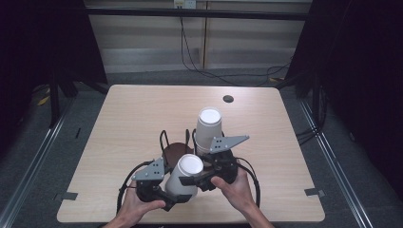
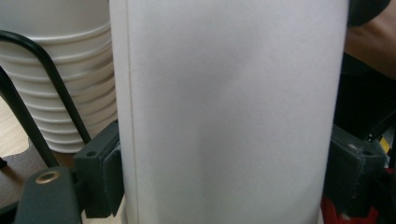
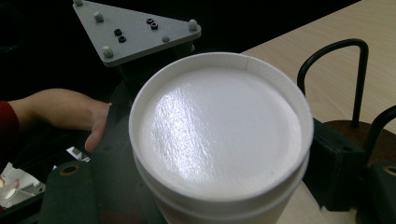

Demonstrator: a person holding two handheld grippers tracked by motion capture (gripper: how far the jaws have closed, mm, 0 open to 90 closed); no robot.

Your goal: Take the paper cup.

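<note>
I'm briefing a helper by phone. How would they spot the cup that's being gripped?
Find the wooden table, then the black wire rack near its front. Two white cup stacks are there; the held cup is nearer, tilted, clamped by both grippers, not standing in the rack.

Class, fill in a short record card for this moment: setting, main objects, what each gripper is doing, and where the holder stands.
Setting: wooden table, dark curtains at the sides
Held cups: upside-down white paper cups, near the front edge
Left gripper: jaws clamp the cup's side
Right gripper: jaws grip the cups just below the upturned base
Second stack: nested white cups, upside down, behind the held ones
Holder: black wire rack on a brown base, mid-table
</note>
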